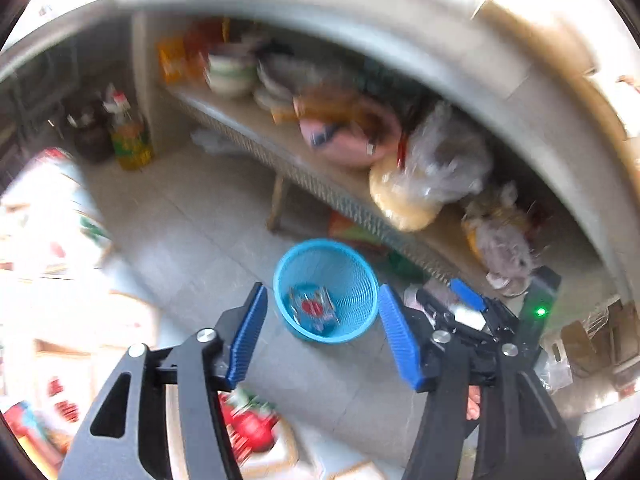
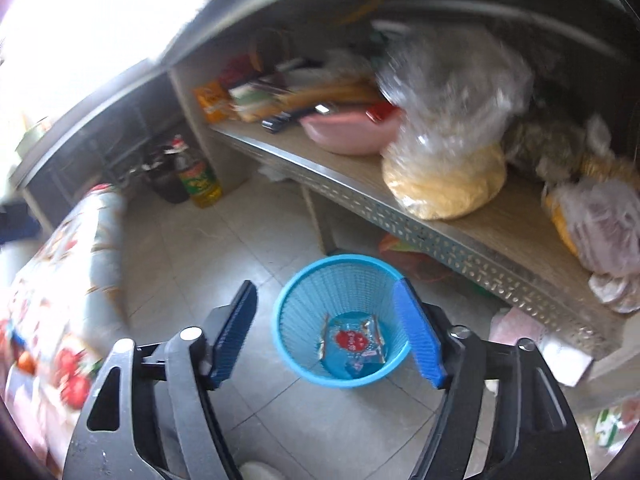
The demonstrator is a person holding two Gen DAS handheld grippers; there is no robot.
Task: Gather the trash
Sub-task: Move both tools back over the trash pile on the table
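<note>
A blue plastic mesh basket (image 1: 340, 264) (image 2: 304, 292) stands on the tiled floor just in front of a low shelf. At its bottom lies a crumpled snack wrapper (image 1: 314, 308) (image 2: 352, 340) with a red mark. My left gripper (image 1: 323, 292) hovers above the basket, open, with nothing between its blue pads. My right gripper (image 2: 325, 284) is also over the basket, open and empty. In the left wrist view part of the right gripper's body, with a green light (image 1: 541, 312), shows behind my left gripper's right finger (image 1: 400, 340).
The shelf (image 2: 440, 236) carries a pink basin (image 2: 348, 136), a clear bag of yellow grain (image 2: 444, 184) and other bags. An oil bottle (image 2: 200, 180) stands on the floor at the back left. Flower-patterned bedding (image 2: 60, 280) lies at the left.
</note>
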